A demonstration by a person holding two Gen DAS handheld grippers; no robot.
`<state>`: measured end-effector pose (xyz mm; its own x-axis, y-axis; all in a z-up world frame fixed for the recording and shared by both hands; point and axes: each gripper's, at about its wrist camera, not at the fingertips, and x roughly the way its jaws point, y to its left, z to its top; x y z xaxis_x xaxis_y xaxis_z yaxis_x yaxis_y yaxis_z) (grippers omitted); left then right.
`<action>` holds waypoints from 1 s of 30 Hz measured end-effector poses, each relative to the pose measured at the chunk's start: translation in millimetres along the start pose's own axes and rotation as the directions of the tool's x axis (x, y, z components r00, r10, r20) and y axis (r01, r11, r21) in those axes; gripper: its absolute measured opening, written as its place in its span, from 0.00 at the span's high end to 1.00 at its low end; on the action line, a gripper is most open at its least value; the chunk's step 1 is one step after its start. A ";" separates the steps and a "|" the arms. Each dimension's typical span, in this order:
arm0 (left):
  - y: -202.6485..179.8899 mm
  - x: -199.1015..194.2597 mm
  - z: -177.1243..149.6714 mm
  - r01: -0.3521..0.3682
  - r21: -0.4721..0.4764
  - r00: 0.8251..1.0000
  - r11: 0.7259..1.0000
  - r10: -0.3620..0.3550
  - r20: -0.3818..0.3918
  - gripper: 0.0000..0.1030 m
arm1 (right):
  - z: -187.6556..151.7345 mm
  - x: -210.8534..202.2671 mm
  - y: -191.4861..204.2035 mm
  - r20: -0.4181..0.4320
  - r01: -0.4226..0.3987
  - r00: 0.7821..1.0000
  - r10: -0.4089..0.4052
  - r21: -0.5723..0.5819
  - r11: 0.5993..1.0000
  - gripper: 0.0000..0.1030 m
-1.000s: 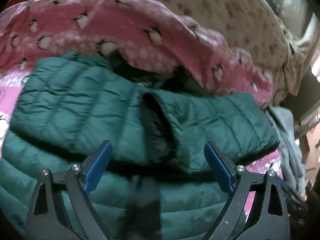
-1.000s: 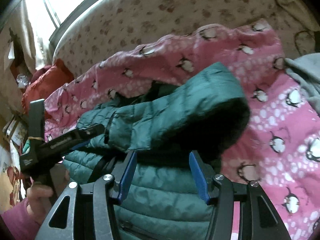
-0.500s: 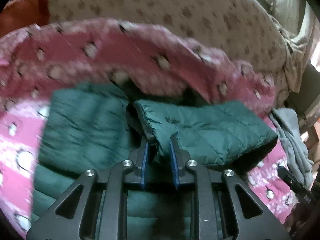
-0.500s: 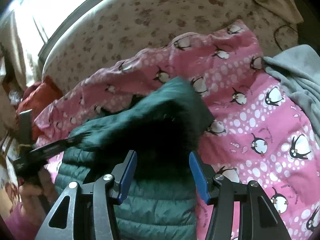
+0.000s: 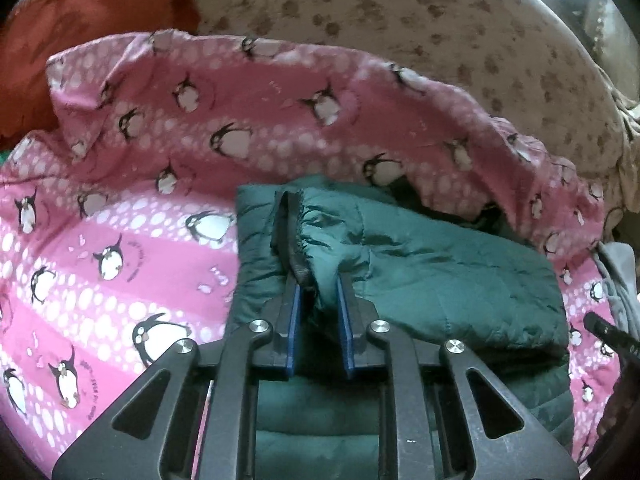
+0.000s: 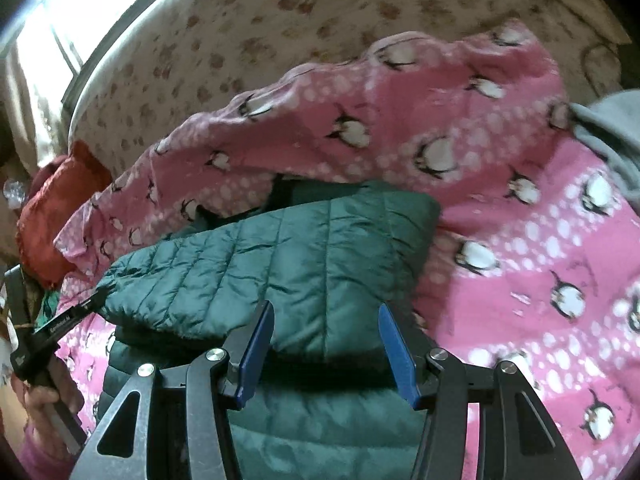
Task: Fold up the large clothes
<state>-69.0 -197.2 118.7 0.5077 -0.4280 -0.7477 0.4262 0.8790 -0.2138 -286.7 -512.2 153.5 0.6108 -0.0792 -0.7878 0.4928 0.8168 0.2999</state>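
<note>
One dark green quilted jacket (image 5: 432, 272) lies on a pink penguin-print blanket (image 5: 120, 248) spread over a bed with a beige patterned sheet (image 5: 440, 40). One sleeve is folded across the jacket's body, its cuff end reaching toward the blanket's left side. The left gripper (image 5: 318, 304) has its jaws closed nearly together on the sleeve's cuff edge, with fabric bunched between the blue pads. The right gripper (image 6: 326, 344) hovers over the jacket's lower body with its jaws spread wide, holding nothing. Bare pink blanket lies open to the left of the jacket and to its right. The blanket's far edge is rumpled up just behind the collar. One rust-red cushion (image 5: 80, 32) sits at the far left corner; one grey garment (image 6: 608, 132) lies at the right edge.
</note>
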 end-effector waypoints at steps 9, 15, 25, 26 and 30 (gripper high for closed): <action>18.9 8.1 -16.5 0.004 -0.035 0.999 0.999 -0.005 -0.041 0.85 | -12.8 86.7 42.4 -0.138 0.019 0.990 -0.024 -0.043 0.999 0.49; 8.1 -13.6 -7.1 -0.012 0.020 1.000 1.000 0.013 -0.017 0.73 | -7.2 67.5 49.7 -0.114 0.026 0.993 -0.036 -0.088 0.996 0.49; -17.9 -5.7 14.3 -0.047 0.035 0.997 0.998 0.045 0.055 0.30 | 6.7 57.8 87.7 -0.040 0.037 0.998 -0.044 -0.169 0.985 0.49; -18.0 1.9 15.4 -0.065 0.033 0.997 0.997 0.063 0.043 0.30 | 6.8 65.5 94.7 -0.042 0.041 0.998 -0.049 -0.180 0.983 0.49; -10.6 40.6 16.6 -0.132 0.023 0.991 0.991 0.133 -0.016 0.30 | -0.2 88.7 113.2 -0.060 0.039 0.997 -0.052 -0.199 0.979 0.49</action>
<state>-40.5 -227.3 101.1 0.5473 -0.3041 -0.7797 0.3726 0.9228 -0.0984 -176.8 -426.6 117.4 0.5464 -0.0872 -0.8329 0.3833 0.9103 0.1562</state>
